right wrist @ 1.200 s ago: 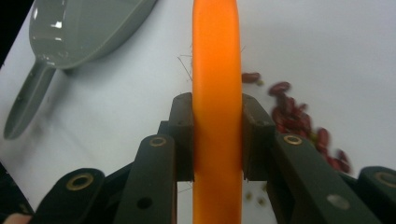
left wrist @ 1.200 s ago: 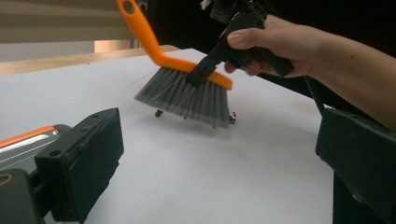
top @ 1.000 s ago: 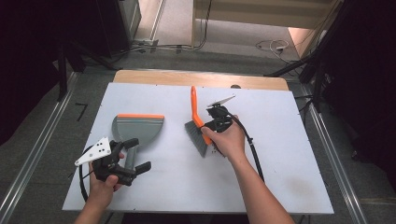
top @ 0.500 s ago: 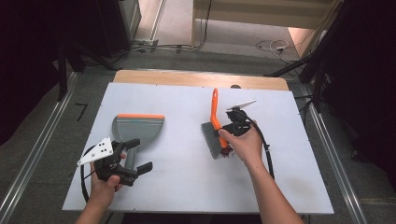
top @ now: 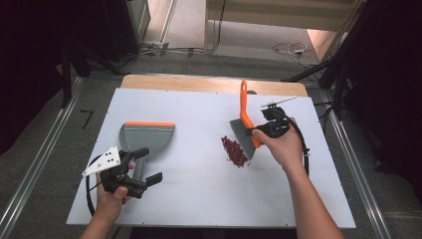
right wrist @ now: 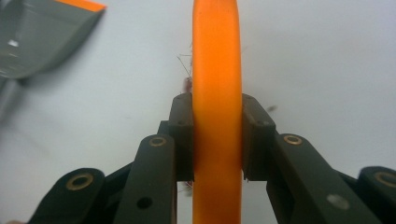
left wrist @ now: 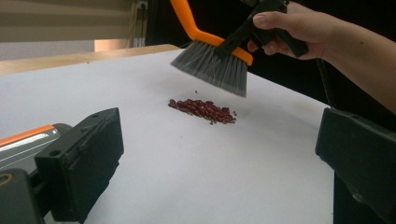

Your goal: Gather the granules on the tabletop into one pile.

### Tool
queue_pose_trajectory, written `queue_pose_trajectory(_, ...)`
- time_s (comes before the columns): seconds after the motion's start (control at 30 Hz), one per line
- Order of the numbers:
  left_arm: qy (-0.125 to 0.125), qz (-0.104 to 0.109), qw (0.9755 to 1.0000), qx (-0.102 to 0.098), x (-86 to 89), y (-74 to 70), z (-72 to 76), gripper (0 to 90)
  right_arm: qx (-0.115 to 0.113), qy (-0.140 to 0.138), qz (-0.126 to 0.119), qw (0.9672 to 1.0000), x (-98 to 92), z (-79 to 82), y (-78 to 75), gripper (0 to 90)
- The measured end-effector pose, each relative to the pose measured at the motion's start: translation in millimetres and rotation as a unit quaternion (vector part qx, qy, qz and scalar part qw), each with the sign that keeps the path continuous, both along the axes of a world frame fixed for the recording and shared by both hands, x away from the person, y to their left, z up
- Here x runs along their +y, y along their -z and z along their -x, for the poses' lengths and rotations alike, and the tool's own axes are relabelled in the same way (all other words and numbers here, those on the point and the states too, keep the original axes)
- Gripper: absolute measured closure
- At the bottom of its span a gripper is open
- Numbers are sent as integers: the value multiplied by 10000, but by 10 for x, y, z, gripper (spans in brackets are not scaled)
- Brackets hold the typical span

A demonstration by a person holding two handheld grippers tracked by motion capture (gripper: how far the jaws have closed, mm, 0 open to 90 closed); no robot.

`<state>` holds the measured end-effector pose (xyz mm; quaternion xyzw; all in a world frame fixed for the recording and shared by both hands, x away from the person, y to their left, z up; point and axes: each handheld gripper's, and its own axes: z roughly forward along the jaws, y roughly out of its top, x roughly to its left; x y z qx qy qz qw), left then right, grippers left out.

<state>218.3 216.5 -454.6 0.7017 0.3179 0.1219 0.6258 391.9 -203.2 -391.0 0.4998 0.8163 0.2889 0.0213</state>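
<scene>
An orange-handled brush [top: 243,99] with grey bristles hangs tilted just above the white table, and my right gripper [top: 259,130] is shut on its handle. In the right gripper view the jaws clamp the orange handle [right wrist: 217,70] from both sides. A small pile of dark red beans [top: 234,151] lies on the table just left of the bristles, and the left gripper view has the beans [left wrist: 203,108] under the brush [left wrist: 215,65]. A grey dustpan [top: 147,137] with an orange lip lies at the left. My left gripper [top: 149,167] is open beside the dustpan's handle, with nothing between its jaws.
The white table board [top: 199,199] has bare room between the dustpan and the beans and along its front. A wooden strip [top: 199,82] borders its far edge. The floor beyond holds cables and dark stands, and metal rails run along both sides.
My right gripper has carried the brush to the right and slightly up, which uncovered the pile of beans. My left gripper has kept still by the dustpan.
</scene>
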Motion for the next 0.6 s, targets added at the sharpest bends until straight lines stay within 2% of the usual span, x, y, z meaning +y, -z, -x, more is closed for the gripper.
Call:
queue_pose_trajectory(0.07, -2, 6, 10000, -3, -1, 1, -1, 18, -246, -47, 459, 9986, -42, -31, -8, 687)
queue_pose_trajectory(0.13, -2, -5, 10000, 5, -1, 1, -1, 18, -336, -62, 877, 9956, -43, -62, 43, 687)
queue_pose_trajectory(0.2, 8, -13, 10000, 5, -5, 3, -3, 18, -426, -73, 1353, 9899, -4, -73, 118, 687)
queue_pose_trajectory(0.27, 7, -12, 10000, 8, -6, 3, -1, 18, -570, -71, 1702, 9837, 40, -70, 188, 687)
queue_pose_trajectory(0.33, -3, -19, 10000, 4, 1, 3, -3, 18, -715, -81, 1916, 9788, 103, -53, 257, 687)
queue_pose_trajectory(0.4, -5, -11, 10000, 5, 2, 2, -1, 18, -816, -117, 2179, 9725, 167, -32, 320, 687)
queue_pose_trajectory(0.43, -3, -13, 10000, 0, 2, 2, 0, 18, -836, -135, 2233, 9711, 186, -27, 344, 687)
queue_pose_trajectory(0.47, 0, -8, 10000, -5, 4, 1, 0, 18, -818, -175, 2262, 9705, 218, -11, 381, 687)
queue_pose_trajectory(0.5, -1, -11, 10000, -8, 5, 0, 1, 18, -835, -200, 2187, 9720, 232, 5, 390, 688)
queue_pose_trajectory(0.53, 4, -12, 10000, -6, 9, -1, 0, 18, -852, -206, 2182, 9720, 250, 23, 394, 688)
queue_pose_trajectory(0.6, 4, -10, 10000, -10, 11, -1, -2, 18, -894, -266, 2255, 9698, 311, 83, 404, 688)
